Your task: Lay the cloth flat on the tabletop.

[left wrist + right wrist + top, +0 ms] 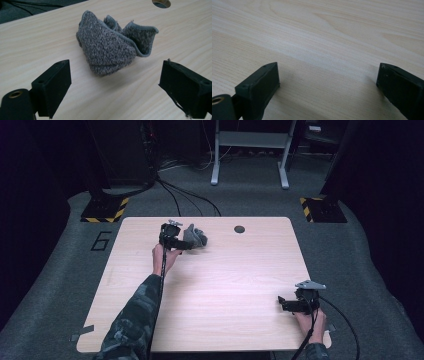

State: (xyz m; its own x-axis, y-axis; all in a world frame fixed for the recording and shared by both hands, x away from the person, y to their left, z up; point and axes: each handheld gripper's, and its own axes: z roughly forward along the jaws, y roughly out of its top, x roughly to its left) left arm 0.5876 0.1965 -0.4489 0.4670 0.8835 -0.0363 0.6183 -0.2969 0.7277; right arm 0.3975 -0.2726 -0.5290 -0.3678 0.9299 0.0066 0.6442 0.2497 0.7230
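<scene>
A crumpled grey knitted cloth (195, 237) lies on the far part of the light wooden table (215, 285). My left gripper (184, 244) is just left of it, its tips pointing at the cloth. In the left gripper view the cloth (110, 47) sits bunched up a little beyond my left gripper (115, 82), whose jaws stand wide apart with nothing between them. My right gripper (284, 304) rests low near the table's front right corner, pointing left. In the right gripper view my right gripper (328, 87) is open over bare wood.
A round cable hole (239, 229) is in the table's far edge area, right of the cloth; it also appears as a hole (161, 3) at the top of the left gripper view. Cables and a metal stand (250, 145) are on the floor beyond the table.
</scene>
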